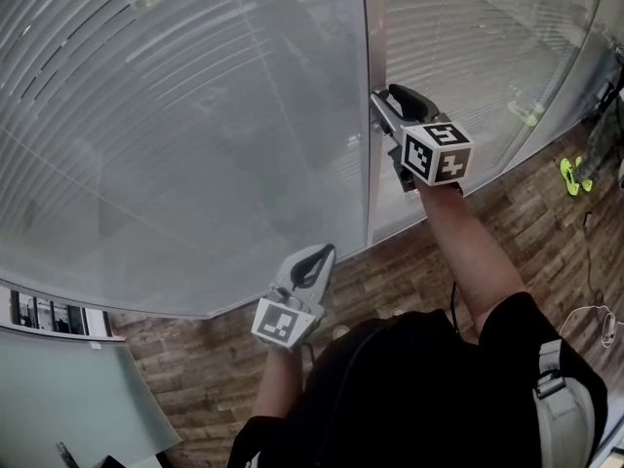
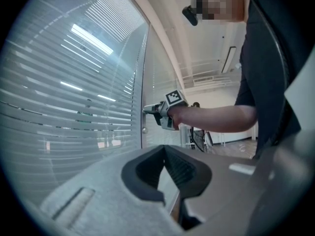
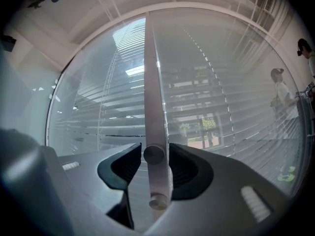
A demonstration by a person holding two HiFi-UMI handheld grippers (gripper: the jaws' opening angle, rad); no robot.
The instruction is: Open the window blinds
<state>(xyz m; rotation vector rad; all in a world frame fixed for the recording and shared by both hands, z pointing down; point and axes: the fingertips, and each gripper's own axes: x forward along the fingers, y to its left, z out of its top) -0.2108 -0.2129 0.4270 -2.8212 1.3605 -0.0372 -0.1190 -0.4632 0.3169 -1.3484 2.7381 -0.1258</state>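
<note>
Office-type interior, likely commercial building. Full-height glass partition spans 9 to 1 o'clock in head view. Horizontal slatted blinds sit behind glass. Slim metal mullion carries round knobs. Wood-look plank floor at 3 to 6 o'clock. White ceiling with strip light at 1 o'clock in left gripper view. Another standing person at 3 o'clock in right gripper view.
</note>
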